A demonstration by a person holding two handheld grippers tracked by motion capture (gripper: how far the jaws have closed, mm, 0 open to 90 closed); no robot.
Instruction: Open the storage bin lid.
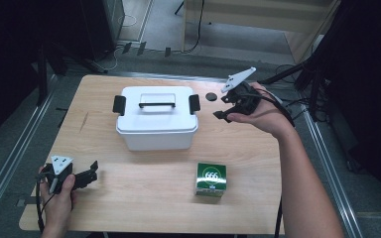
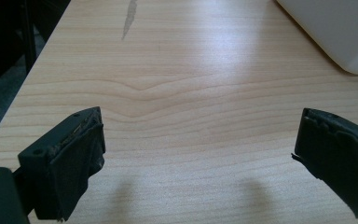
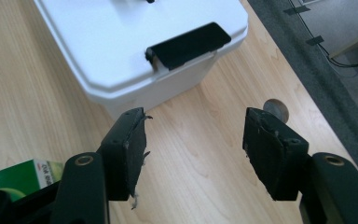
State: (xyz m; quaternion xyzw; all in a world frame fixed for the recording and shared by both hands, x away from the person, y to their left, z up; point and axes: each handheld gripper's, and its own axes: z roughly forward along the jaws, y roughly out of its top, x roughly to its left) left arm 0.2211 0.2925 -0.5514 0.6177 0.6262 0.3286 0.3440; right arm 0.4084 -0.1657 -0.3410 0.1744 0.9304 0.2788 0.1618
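The left claw (image 1: 93, 171) rests low near the front left corner of the pale wooden counter (image 1: 144, 198), its jaws spread wide with nothing between them but bare wood grain; it sits well apart from the work.

Toward the middle stands the white rectangular plastic storage box (image 1: 157, 119), lid on, with a black carrying handle (image 1: 157, 104) lying flat on top and a black latch (image 1: 119, 105) at each short end. It looks rigid and smooth-walled, probably slippery on its plain sides and too broad for one claw to span. The likely holds are the thin handle for lifting, or the right-hand latch (image 3: 187, 44), a small flap whose lower edge a pad could hook and swing up. Its weight can't be judged, since the contents are hidden.

In front of it, nearer the person, sits a small green cardboard carton (image 1: 211, 179), likely light and easily dented.

The right claw (image 1: 226, 107) hovers just beside the box's right end, jaws wide apart and empty, pointed toward that latch.
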